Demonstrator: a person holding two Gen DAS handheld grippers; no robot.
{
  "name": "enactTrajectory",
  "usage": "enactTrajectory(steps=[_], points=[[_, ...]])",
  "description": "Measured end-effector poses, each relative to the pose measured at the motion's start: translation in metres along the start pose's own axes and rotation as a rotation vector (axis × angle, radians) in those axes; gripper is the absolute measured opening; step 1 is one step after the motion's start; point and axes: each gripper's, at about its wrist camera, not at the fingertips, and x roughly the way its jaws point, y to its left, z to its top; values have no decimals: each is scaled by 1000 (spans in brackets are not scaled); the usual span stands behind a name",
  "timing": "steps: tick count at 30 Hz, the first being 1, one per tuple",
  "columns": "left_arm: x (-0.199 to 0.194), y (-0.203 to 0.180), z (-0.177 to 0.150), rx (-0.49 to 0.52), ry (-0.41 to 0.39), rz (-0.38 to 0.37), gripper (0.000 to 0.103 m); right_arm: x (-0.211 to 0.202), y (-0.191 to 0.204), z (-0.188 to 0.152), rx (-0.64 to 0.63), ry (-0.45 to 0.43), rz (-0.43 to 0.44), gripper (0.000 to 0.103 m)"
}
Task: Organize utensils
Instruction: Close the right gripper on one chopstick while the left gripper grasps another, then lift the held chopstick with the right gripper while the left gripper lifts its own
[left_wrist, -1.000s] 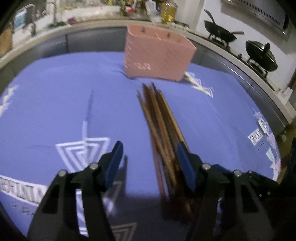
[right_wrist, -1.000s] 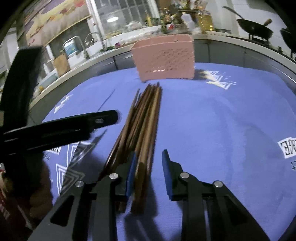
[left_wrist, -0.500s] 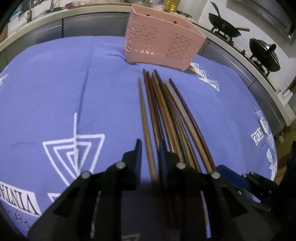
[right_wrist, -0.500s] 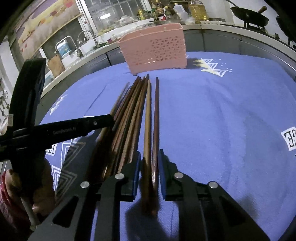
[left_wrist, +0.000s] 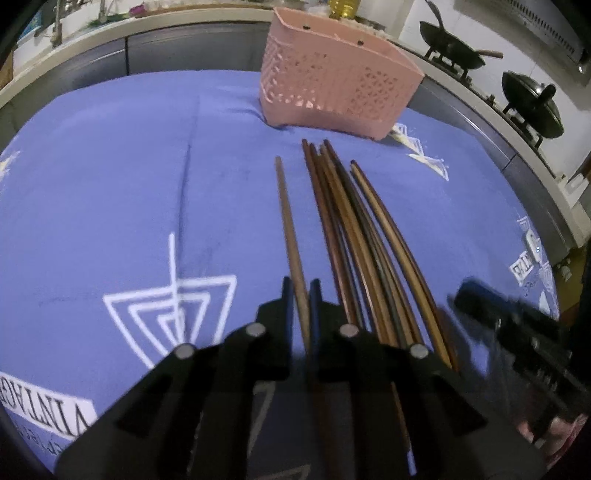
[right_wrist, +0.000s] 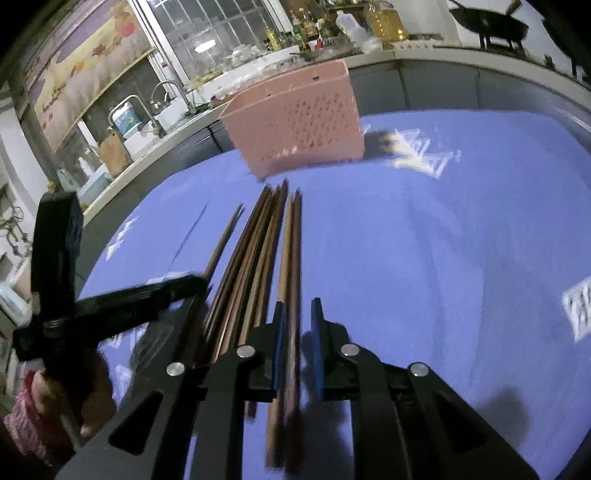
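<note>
1. Chopsticks (left_wrist: 354, 236) of brown wood, laid lengthwise in a loose bundle on the blue cloth (left_wrist: 110, 177), tips pointing toward the pink basket (left_wrist: 332, 88).
2. Single chopstick (left_wrist: 290, 236) lying apart, to the left of the bundle in the left wrist view, roughly parallel to it, with a strip of bare cloth between.
3. Left gripper (left_wrist: 302, 295) set over the near end of that single chopstick; jaws closing, nearly together, the stick running between the two pads with almost no gap on either side.
4. Two chopsticks (right_wrist: 291, 251) side by side at the right edge of the bundle in the right wrist view, slightly separated from the rest.
5. Right gripper (right_wrist: 297, 314) straddling this pair; jaws closing, blue pads narrowly apart, the left pad against the sticks, a small gap visible at the right pad. Firm pinch or not: cannot tell, picture blurred by motion.
6. Pink basket standing upright near the far edge of the cloth, perforated wall facing the cameras, just beyond the chopstick tips and not touching them.
7. White triangle print (left_wrist: 173, 306) on the cloth left of the left gripper.
8. Beyond the table: grey counter (left_wrist: 184, 48) curving around, black woks (left_wrist: 454, 55) on a stove at right, sink taps (right_wrist: 166, 92) and window at left in the right wrist view.
</note>
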Motion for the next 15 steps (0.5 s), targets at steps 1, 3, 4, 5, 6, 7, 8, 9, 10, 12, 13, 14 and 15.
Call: enactTrajectory(steps=[1, 3, 4, 5, 6, 7, 8, 9, 10, 12, 13, 14, 15], points=[[2, -2, 3, 15, 3, 11, 9, 6, 0, 8, -4, 6, 4, 15], [7, -5, 10, 37, 5, 27, 9, 16, 2, 20, -24, 12, 1, 15], [8, -7, 13, 46, 2, 37, 9, 21, 4, 24, -44, 17, -9, 15], [11, -8, 16, 56, 0, 50, 9, 30, 7, 29, -72, 32, -25, 15], [13, -9, 20, 67, 2, 60, 9, 36, 8, 32, -85, 51, -35, 15], [14, -10, 22, 72, 4, 66, 9, 44, 8, 34, -95, 77, -43, 15], [15, -10, 25, 77, 5, 73, 9, 50, 8, 35, -99, 94, -45, 15], [17, -9, 30, 81, 8, 80, 10, 53, 10, 37, -113, 90, -47, 15], [19, -9, 33, 83, 10, 85, 10, 55, 11, 39, -129, 92, -56, 15], [23, -9, 40, 98, 13, 101, 10, 62, 14, 45, -157, 100, -69, 15], [26, -10, 44, 107, 11, 111, 10, 66, 15, 50, -163, 104, -76, 15], [28, -10, 48, 114, 7, 117, 10, 70, 15, 55, -163, 111, -82, 15], [31, -10, 52, 127, -1, 125, 10, 73, 15, 59, -163, 117, -84, 15]])
